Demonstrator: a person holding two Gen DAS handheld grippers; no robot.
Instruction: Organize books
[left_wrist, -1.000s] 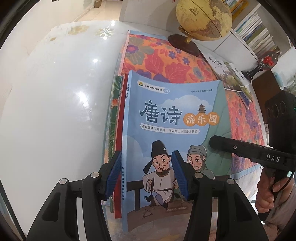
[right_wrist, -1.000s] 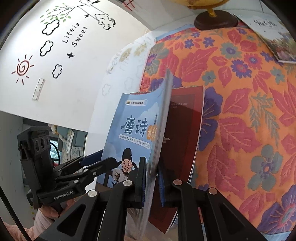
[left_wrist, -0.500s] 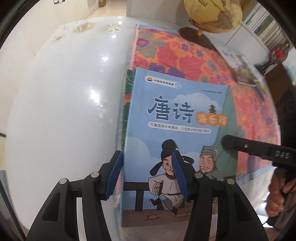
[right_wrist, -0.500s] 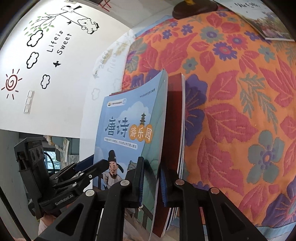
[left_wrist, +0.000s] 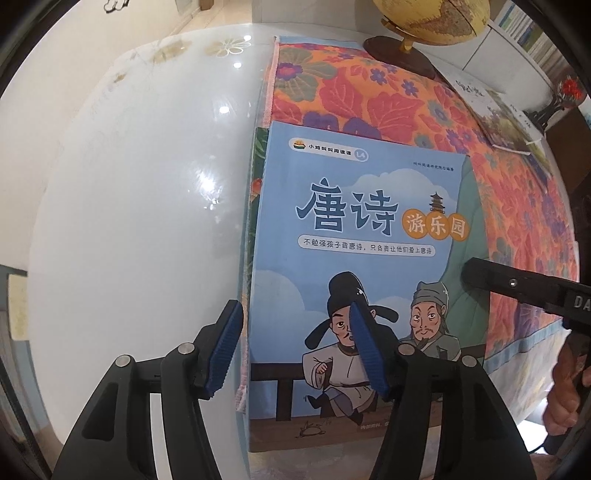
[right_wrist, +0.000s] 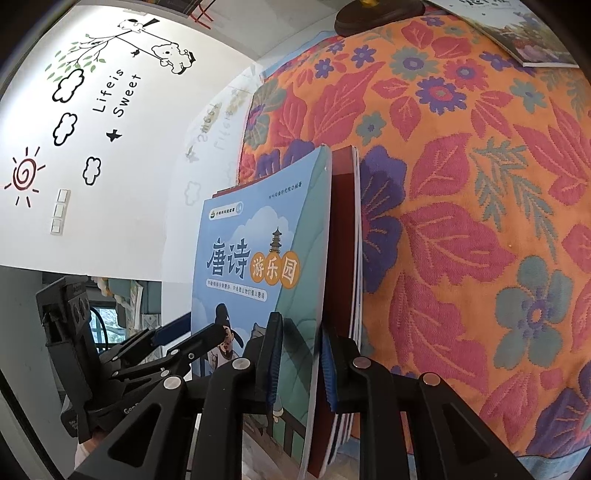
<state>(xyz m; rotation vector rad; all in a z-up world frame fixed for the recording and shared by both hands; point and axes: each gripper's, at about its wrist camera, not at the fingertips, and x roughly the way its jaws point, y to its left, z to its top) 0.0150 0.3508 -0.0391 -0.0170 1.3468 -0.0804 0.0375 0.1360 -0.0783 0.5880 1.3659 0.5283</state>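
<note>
Evidently the thin, floppy blue-covered picture book (right_wrist: 258, 258) suits an edge grip: right tongs (right_wrist: 299, 362) pinch it, left tongs (left_wrist: 295, 350) have just been opening around its spine edge.

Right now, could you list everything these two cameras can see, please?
blue book: one, blue cartoon cover, top of the stack on the cloth
red book: one, dark red, beneath the blue book
floral cloth: one, orange with red leaves, on the table
table: one, glossy white, under everything
globe: one, yellowish, dark base, cloth's far edge
picture book: one, pale, cloth's far right
wall stickers: several, black, one red sun, white wall
hand: one, on a black handle, left camera's lower right
left gripper: one, black, blue pads; jaws open, just widened, over the blue book's spine edge
right gripper: one, black, blue pads; jaws astride the blue book's other edge, just widened; grip unclear
</note>
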